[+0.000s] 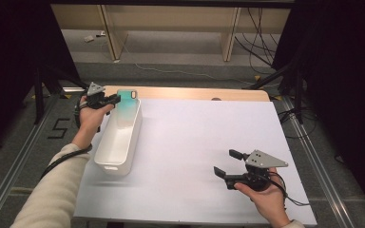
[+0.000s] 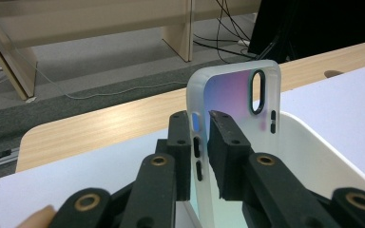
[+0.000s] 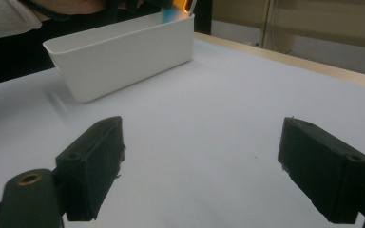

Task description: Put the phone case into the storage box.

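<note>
White table sheet across most of the high view, bare from centre out to 3 o'clock, presumably left open as working room. Long white plastic bin at about 9 o'clock on that sheet, lengthwise from 7 toward 11, open top up and so ready to take something from above; same bin at 11 o'clock in the right gripper view, well apart from those jaws. Phone case, translucent with a teal-to-pink tint, at the bin's far end near 11 o'clock, standing on edge, lower part down inside the bin, camera cutout uppermost; whether touching the bin floor, impossible to tell. Probably held upright so as to slip between the narrow walls instead of catching on the rim. Left gripper at 10 o'clock, clamped on the case: in the left gripper view the two black jaws pinch the case by its side wall, one pad outside by the button slots, the other inside the shell, a grip on the thin edge likely chosen because the broad back gives nothing to pinch. Right gripper at 5 o'clock, idle just above the sheet, jaws spread wide with nothing between them, apparently parked clear of the bin; right gripper facing toward the bin.
</note>
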`<state>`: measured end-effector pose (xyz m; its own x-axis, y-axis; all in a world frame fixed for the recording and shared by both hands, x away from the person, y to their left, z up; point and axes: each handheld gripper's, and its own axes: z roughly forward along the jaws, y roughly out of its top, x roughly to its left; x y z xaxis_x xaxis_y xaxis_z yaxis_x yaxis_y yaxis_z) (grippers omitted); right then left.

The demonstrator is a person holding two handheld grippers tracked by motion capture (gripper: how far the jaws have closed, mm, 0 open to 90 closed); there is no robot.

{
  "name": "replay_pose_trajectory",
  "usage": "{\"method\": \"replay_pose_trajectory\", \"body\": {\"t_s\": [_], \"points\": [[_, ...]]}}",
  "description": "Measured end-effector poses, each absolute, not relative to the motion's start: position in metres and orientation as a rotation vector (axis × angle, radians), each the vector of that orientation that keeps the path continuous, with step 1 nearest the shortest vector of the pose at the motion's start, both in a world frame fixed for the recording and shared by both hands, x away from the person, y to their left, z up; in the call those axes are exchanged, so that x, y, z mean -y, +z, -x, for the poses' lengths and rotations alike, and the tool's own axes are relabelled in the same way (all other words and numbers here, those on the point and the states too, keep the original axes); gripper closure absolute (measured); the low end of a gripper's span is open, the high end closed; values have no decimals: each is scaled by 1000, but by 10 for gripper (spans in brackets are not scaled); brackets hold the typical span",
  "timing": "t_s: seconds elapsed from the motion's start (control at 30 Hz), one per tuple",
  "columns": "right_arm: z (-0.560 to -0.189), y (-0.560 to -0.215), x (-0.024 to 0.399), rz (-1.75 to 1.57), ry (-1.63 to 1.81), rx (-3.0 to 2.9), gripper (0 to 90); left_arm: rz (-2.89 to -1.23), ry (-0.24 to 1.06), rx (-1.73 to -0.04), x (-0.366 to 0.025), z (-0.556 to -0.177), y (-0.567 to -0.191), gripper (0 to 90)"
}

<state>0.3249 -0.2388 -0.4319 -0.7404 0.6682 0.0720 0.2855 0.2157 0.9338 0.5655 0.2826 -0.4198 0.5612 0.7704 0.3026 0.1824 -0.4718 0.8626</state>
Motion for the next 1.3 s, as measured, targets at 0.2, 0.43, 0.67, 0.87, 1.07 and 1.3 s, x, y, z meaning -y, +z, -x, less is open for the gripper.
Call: {"method": "replay_pose_trajectory", "body": {"t_s": [0.2,0.43,0.67,0.87,1.07,1.3], "points": [[-325,-432,239,-888,1532,-2150,168,-1967,900,-776,-283,-566,-418,727],[-324,-432,238,-901,1533,-2167,168,-1965,903,-789,-284,-562,-414,723],[-324,-432,238,-904,1533,-2166,168,-1981,905,-809,-283,-562,-412,852],[-325,-432,238,-884,1537,-2153,168,-2006,908,-800,-282,-565,-413,891],[-325,-432,239,-886,1535,-2152,167,-2045,907,-791,-282,-569,-413,894],[-325,-432,239,-883,1530,-2153,168,-2050,909,-787,-280,-571,-413,893]]}}
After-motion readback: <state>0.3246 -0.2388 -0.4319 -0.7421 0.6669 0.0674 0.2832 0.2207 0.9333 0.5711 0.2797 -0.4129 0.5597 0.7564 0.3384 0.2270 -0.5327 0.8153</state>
